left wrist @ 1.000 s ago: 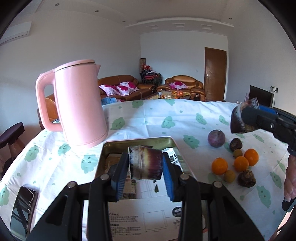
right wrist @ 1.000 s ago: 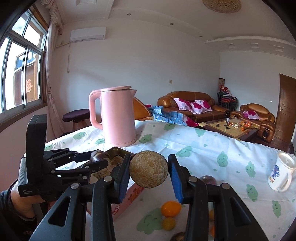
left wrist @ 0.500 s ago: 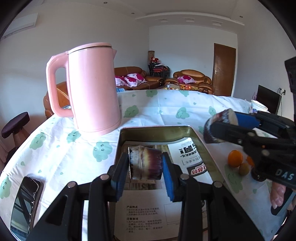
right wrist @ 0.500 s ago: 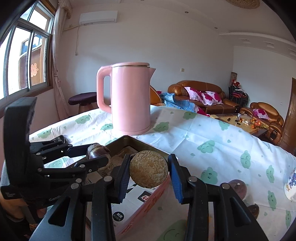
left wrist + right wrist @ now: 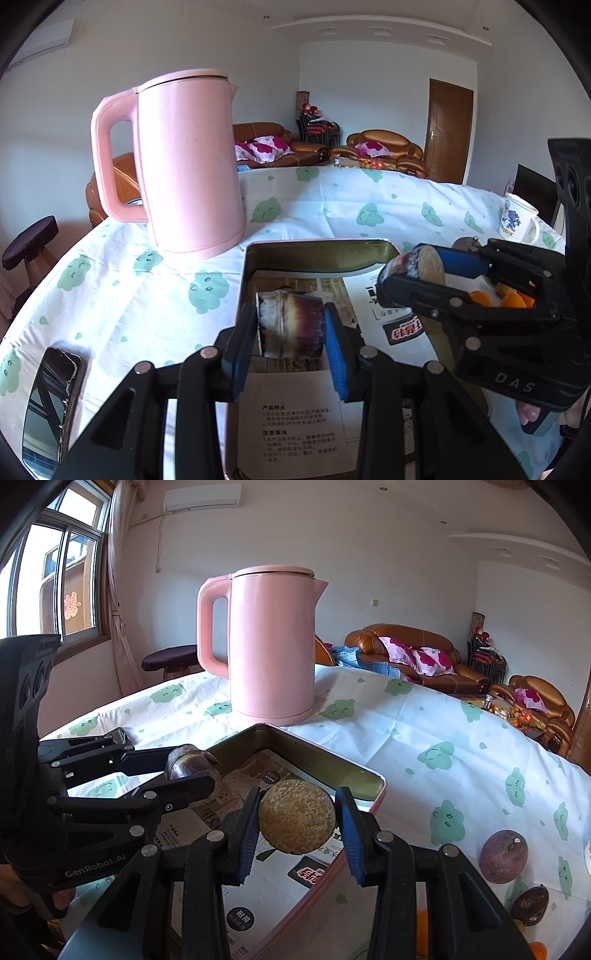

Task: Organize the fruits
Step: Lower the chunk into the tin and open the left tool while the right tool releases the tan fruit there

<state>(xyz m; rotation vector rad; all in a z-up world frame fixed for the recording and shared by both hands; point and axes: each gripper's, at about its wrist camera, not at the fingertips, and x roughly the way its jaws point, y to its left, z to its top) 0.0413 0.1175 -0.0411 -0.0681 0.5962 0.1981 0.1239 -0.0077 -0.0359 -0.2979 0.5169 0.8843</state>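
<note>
Each hand-held gripper clamps a cut fruit piece over tray

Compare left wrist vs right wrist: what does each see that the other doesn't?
Left wrist only: a phone lying on the tablecloth at lower left, a white mug at the far right, a brown door, and a cluster of oranges behind the right hand-held gripper.

Right wrist only: the window, the wall air conditioner, and a whole purple fruit with a darker brown one beside it.

Both: the pink kettle, the paper-lined metal tray, the left hand-held gripper, and each gripper shut on a cut fruit piece.
</note>
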